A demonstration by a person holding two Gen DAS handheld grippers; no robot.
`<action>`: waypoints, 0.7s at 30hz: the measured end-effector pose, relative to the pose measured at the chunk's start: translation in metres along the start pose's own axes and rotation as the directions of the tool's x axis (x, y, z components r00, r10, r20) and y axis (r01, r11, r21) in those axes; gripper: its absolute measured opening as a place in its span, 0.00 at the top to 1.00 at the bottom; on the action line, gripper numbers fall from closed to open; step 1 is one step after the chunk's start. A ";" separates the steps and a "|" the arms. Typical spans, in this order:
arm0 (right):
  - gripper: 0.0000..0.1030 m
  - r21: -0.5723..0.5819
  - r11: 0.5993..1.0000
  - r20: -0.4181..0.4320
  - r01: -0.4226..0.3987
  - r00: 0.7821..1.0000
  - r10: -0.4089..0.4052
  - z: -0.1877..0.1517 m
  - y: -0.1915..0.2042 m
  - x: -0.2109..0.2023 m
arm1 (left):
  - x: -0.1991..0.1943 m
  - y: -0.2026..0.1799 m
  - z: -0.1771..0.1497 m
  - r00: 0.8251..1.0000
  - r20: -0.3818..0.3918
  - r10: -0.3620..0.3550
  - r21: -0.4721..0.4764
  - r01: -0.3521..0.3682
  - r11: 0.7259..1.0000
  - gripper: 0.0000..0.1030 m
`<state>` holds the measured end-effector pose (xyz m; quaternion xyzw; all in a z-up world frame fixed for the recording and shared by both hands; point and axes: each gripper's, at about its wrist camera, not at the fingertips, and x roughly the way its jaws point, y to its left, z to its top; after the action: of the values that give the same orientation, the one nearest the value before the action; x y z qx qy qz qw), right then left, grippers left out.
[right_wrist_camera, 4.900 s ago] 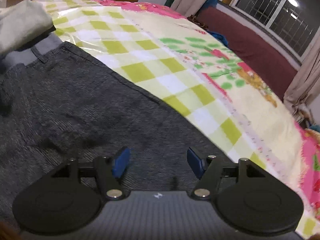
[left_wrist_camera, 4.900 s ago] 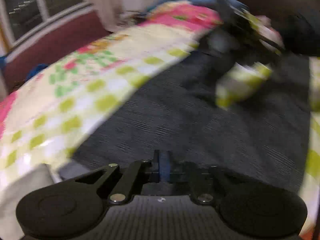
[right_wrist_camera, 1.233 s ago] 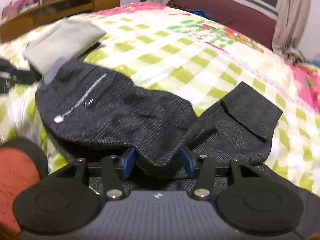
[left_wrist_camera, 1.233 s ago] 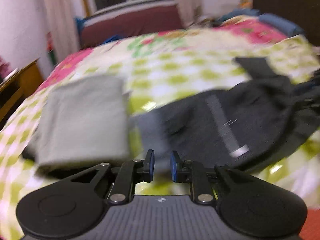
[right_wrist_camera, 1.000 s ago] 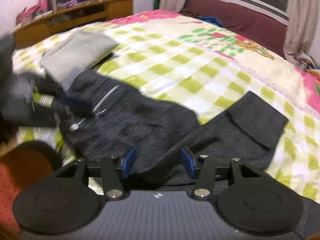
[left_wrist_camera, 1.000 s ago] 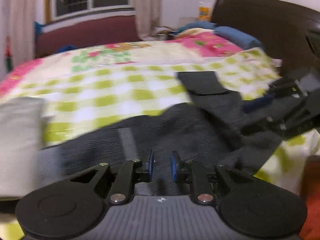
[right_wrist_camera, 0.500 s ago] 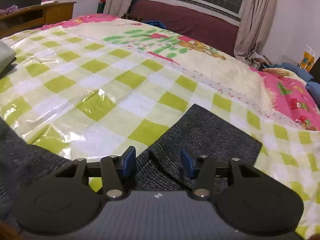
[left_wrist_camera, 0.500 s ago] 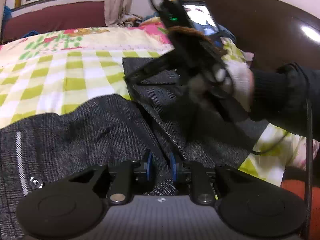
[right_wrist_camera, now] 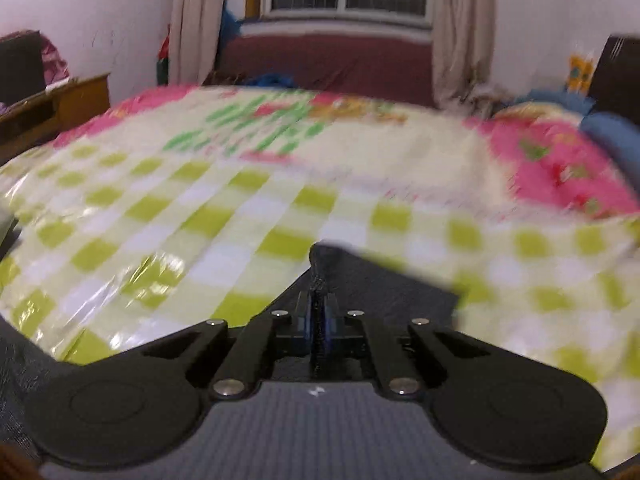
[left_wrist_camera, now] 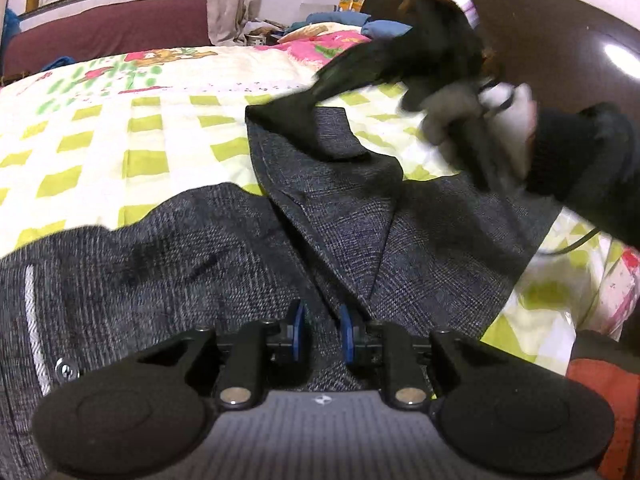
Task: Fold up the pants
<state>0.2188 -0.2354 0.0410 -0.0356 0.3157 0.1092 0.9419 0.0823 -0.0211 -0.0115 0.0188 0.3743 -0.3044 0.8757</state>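
Dark grey pants (left_wrist_camera: 344, 216) lie on the green-checked bedspread (left_wrist_camera: 120, 136), partly folded, with a zip pocket at the left. My left gripper (left_wrist_camera: 320, 330) sits over the fabric near the crotch seam, its blue pads a small gap apart with cloth between them. My right gripper (right_wrist_camera: 318, 320) is shut on the end of a pant leg (right_wrist_camera: 384, 276) and holds it above the bed. The right gripper also shows in the left wrist view (left_wrist_camera: 320, 92), lifting the leg's far corner.
A dark headboard (left_wrist_camera: 560, 40) rises at the right. A window and maroon sofa (right_wrist_camera: 332, 60) stand beyond the bed, a wooden desk (right_wrist_camera: 52, 112) at the left. Pillows and a pink quilt (right_wrist_camera: 560, 160) lie at the bed's far right.
My right gripper has closed on the pant leg end and lifted it. My left gripper has barely moved over the crotch area.
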 end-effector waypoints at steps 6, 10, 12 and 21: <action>0.96 -0.058 0.981 0.164 0.184 0.971 -0.172 0.024 -0.073 -0.095 | 0.009 -0.021 0.016 0.999 -0.011 0.032 0.080 -0.031 0.996 0.67; 1.00 -0.040 0.931 0.261 0.363 0.903 -0.341 0.012 -0.130 -0.164 | 0.015 -0.041 0.022 0.998 -0.031 0.054 0.138 -0.049 0.989 0.67; 1.00 -0.004 0.891 0.254 0.454 0.862 -0.439 -0.008 -0.163 -0.191 | 0.022 -0.053 0.024 0.997 -0.054 0.063 0.168 -0.053 0.984 0.67; 0.92 0.540 0.836 0.005 0.101 0.992 -0.123 -0.134 -0.223 -0.184 | 0.038 -0.099 0.013 0.985 -0.136 0.107 0.377 -0.048 0.925 0.54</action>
<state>0.0485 -0.5046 0.0442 0.2138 0.3124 -0.0383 0.9248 0.0569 -0.1246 -0.0080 0.2227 0.3751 -0.3327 0.8361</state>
